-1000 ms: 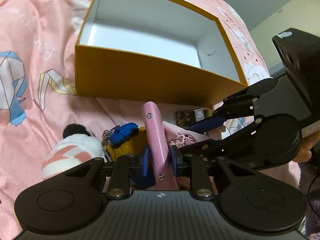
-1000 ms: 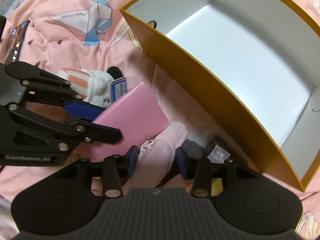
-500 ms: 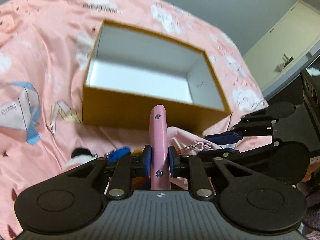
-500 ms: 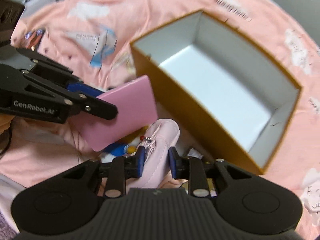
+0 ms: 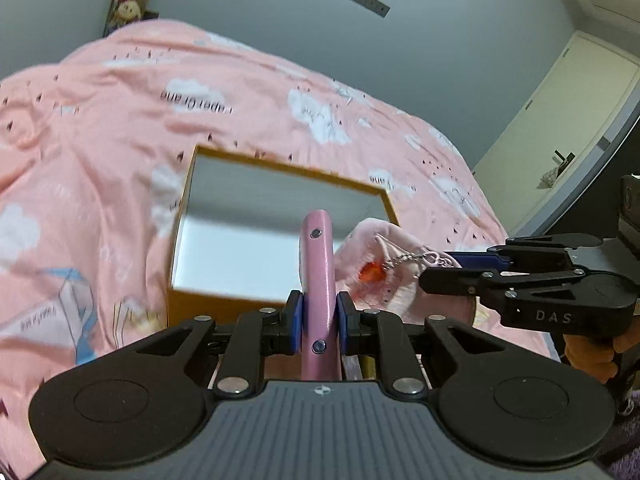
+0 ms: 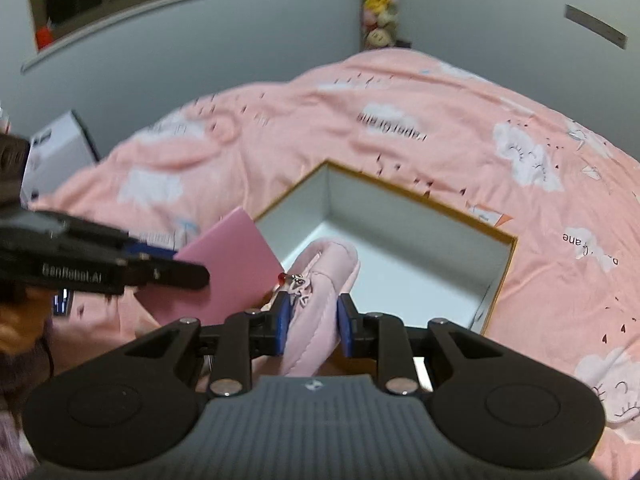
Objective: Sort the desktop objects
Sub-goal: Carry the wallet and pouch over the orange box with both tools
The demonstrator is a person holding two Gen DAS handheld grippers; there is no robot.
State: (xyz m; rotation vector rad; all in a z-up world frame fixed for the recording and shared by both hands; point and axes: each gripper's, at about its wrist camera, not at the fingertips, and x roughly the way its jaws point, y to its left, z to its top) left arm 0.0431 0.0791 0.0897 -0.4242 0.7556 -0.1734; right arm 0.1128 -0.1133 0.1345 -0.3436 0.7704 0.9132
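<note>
My left gripper [image 5: 318, 322] is shut on a flat pink case [image 5: 317, 276], held edge-on above the near wall of an open orange box [image 5: 208, 304] with a white inside. The case shows flat in the right wrist view [image 6: 224, 272]. My right gripper [image 6: 312, 322] is shut on a soft pink zip pouch [image 6: 320, 288] with a chain charm [image 5: 372, 272], held over the box [image 6: 500, 276]. The pouch also shows in the left wrist view [image 5: 384, 280], right of the case. The box looks empty.
The box sits on a pink bedspread [image 5: 100, 168] with cloud prints. A white carton [image 6: 56, 152] stands at the bed's far left. Plush toys [image 6: 378, 20] sit on a shelf by the grey wall. A door [image 5: 560, 140] is at the right.
Both grippers have lifted their loads up off the bed and now hold them higher, over the box's near edge. The plush and small items on the bed have dropped out of view.
</note>
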